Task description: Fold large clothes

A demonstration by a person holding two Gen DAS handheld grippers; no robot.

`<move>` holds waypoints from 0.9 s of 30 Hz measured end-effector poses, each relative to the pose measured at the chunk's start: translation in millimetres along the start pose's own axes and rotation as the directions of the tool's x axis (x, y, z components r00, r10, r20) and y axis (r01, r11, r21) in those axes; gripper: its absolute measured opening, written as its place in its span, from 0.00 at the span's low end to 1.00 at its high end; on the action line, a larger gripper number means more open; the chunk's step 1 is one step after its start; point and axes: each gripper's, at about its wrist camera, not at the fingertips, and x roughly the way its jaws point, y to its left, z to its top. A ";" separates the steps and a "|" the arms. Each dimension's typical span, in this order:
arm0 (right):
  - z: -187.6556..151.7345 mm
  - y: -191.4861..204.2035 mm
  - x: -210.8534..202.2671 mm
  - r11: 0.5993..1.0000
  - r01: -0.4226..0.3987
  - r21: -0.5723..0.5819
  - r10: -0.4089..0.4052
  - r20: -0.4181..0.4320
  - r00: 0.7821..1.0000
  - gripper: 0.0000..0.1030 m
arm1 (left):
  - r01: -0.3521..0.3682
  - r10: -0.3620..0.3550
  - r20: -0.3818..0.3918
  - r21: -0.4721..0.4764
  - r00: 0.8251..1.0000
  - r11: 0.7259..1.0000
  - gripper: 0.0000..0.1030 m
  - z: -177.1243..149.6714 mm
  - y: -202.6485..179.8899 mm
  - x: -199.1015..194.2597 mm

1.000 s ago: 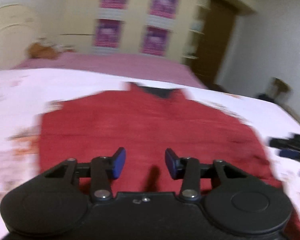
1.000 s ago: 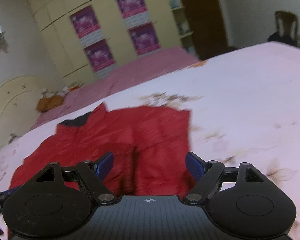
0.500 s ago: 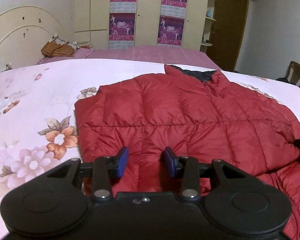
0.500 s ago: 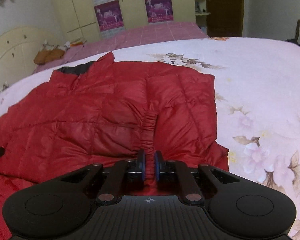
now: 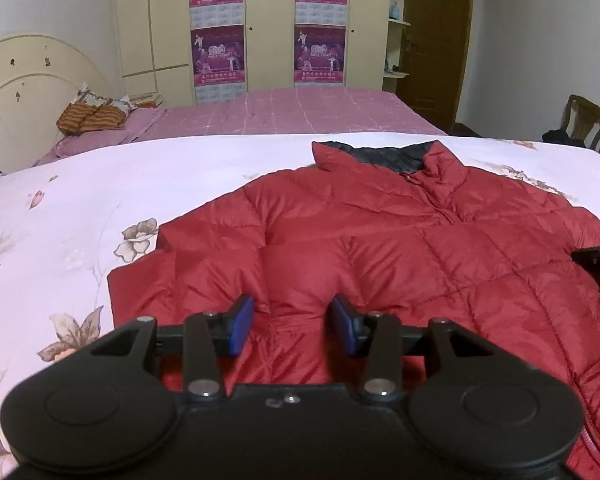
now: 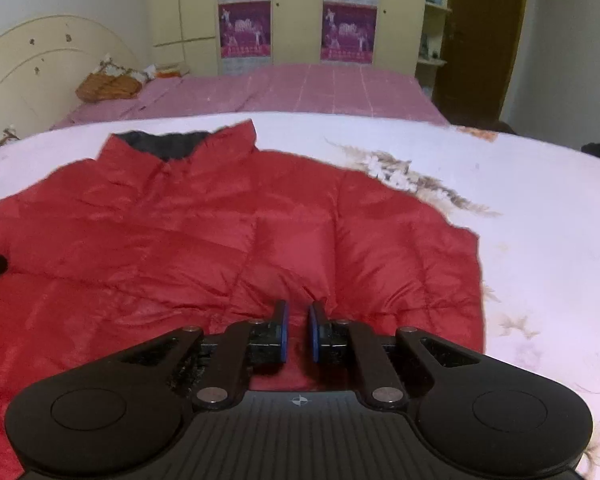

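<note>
In the left wrist view, a cream headboard (image 5: 16,80) stood at the upper left, with a striped orange bundle (image 5: 90,118) beside it on the pink bed (image 5: 292,114). Purple posters (image 5: 217,54) hung on the wardrobe (image 5: 260,20) at top centre; their writing was too small to read. A brown door (image 5: 436,40) and a chair (image 5: 584,120) sat at the right. The red jacket (image 5: 380,240) lay spread on the floral bedspread (image 5: 80,208), filling centre and right, collar toward the top. At lower centre the left gripper (image 5: 292,324) had its blue pads (image 5: 242,324) apart and opening, with puffed jacket fabric bulging between them; whether they pressed it could not be told.

In the right wrist view, the jacket (image 6: 200,240) filled the left and centre, its dark-lined collar at upper left. The right gripper (image 6: 298,330) at lower centre had its pads nearly together, pinching a fold of the jacket. No brand or label was legible.
</note>
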 end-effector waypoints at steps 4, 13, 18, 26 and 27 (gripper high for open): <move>3.4 -3.5 -25.8 1.000 -0.003 0.021 0.002 0.078 0.997 0.09 | 0.021 -0.021 0.047 -0.005 0.999 1.000 0.41 0.0 -0.6 -25.2; -21.8 -40.0 -60.1 0.972 -0.059 0.226 0.040 0.086 0.995 0.75 | 0.005 -0.004 0.049 -0.034 0.999 0.999 0.41 -22.3 4.6 -36.3; -21.0 -37.3 -45.0 0.966 -0.116 0.230 0.115 0.019 0.993 0.35 | -0.004 0.008 0.074 -0.048 0.997 0.999 0.41 -24.9 7.3 -38.7; -3.6 -17.9 -41.7 0.989 -0.116 0.090 0.108 0.090 0.990 0.18 | -0.019 0.023 0.067 -0.054 0.998 0.998 0.40 -22.3 12.2 -24.8; -5.6 -15.2 -34.9 0.992 -0.103 0.071 0.098 0.071 0.993 0.18 | -0.018 0.022 0.064 -0.054 0.998 0.998 0.41 -23.1 12.0 -23.0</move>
